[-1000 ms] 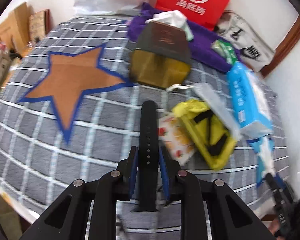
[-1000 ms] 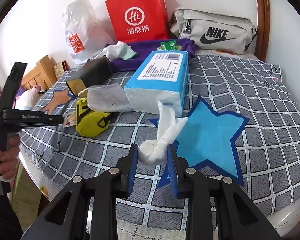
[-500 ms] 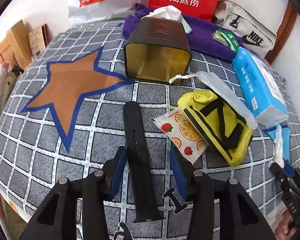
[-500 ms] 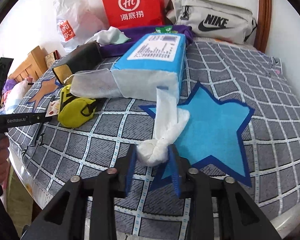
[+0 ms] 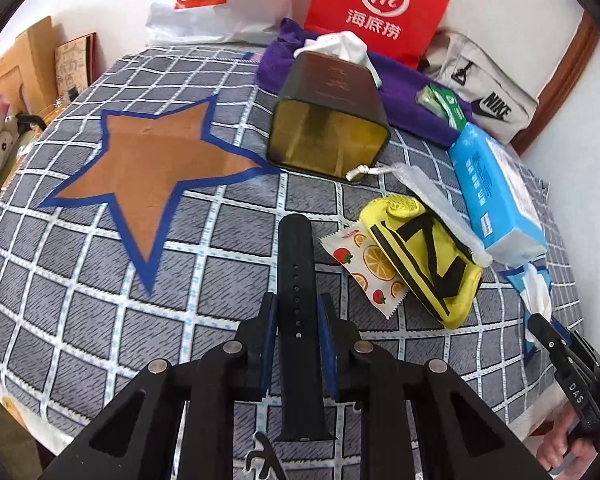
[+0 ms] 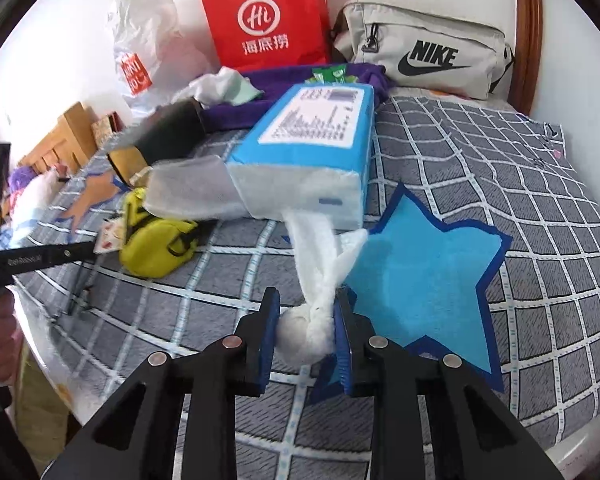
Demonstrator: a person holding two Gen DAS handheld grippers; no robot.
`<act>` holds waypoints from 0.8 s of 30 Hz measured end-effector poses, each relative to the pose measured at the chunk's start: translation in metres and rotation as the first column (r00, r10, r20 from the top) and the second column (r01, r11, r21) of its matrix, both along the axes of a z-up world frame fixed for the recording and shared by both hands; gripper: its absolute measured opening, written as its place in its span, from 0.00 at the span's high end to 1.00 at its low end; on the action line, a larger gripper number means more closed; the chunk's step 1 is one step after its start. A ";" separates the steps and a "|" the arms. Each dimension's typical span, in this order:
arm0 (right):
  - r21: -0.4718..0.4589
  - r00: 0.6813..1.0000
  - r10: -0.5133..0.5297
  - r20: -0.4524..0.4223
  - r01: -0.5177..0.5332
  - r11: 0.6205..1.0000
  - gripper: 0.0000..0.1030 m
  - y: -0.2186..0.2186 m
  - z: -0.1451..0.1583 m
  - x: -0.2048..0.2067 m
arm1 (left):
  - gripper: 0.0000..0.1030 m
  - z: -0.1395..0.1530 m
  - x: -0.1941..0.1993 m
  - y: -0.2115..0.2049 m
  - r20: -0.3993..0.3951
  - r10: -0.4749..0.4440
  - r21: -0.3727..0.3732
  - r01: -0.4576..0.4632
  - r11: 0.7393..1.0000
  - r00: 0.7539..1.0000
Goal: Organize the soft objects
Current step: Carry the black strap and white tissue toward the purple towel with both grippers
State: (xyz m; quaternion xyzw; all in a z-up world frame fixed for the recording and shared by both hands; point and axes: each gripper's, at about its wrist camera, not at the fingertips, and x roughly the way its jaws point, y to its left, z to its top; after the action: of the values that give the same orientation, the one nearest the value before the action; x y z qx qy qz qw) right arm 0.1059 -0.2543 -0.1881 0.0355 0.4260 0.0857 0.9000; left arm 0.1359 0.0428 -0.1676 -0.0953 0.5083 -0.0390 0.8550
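The black strap (image 5: 298, 280) lies lengthwise near the bed's front edge, pinched between the left gripper's (image 5: 297, 320) fingers (image 5: 269, 328), which have just been closing on it. Its far end points toward the dark tin (image 5: 328, 120) lying on its side at the bed's middle. Just right of the strap sits a fruit-print packet (image 5: 364, 268), partly under a yellow pouch (image 5: 424, 260). A mesh drawstring bag (image 5: 432, 200) rests on the pouch and against the blue tissue pack (image 6: 312, 152).

A white tissue (image 6: 312, 300) trails out of the pack's near end, and its knotted tip is pinched between the right gripper's (image 6: 306, 332) fingers (image 6: 342, 340), which have just been closing on it. The knot sits at the left point of the blue star (image 6: 428, 280) on the checked bed cover (image 6: 540, 220). An orange star (image 5: 148, 164) marks the bed's left half.

Along the bed's far edge are a purple cloth (image 5: 404, 96) with a green packet (image 5: 444, 100), a white crumpled cloth (image 6: 220, 88), a red paper bag (image 6: 264, 16), a white plastic bag (image 5: 216, 0) and a grey Nike bag (image 6: 424, 48) in the far right corner.
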 end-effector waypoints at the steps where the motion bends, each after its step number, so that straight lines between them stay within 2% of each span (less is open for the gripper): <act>1: -0.004 1.000 0.000 0.008 0.000 1.000 0.75 0.001 0.006 -0.002 | 0.81 0.003 -0.002 0.002 0.004 0.006 -0.003 -0.006 1.000 1.000; 7: -0.009 0.999 0.005 0.039 -0.004 1.000 0.75 0.005 0.030 -0.011 | 0.81 0.022 -0.008 0.005 0.043 0.014 0.003 -0.014 1.000 0.999; 16: -0.029 0.995 0.031 0.096 -0.028 0.999 0.75 0.016 0.070 -0.015 | 0.81 0.054 -0.008 0.005 0.102 0.007 -0.027 -0.004 1.000 0.995; 24: -0.030 0.992 0.037 0.122 -0.033 0.999 0.75 0.023 0.091 -0.013 | 0.81 0.083 -0.006 -0.003 0.160 -0.011 -0.018 0.014 1.000 0.987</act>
State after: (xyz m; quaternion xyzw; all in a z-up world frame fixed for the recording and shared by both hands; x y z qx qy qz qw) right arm 0.0924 -0.2317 -0.0966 0.0104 0.3714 0.0975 0.9233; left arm 0.1302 0.0395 -0.0849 -0.0970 0.4382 -0.0567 0.8918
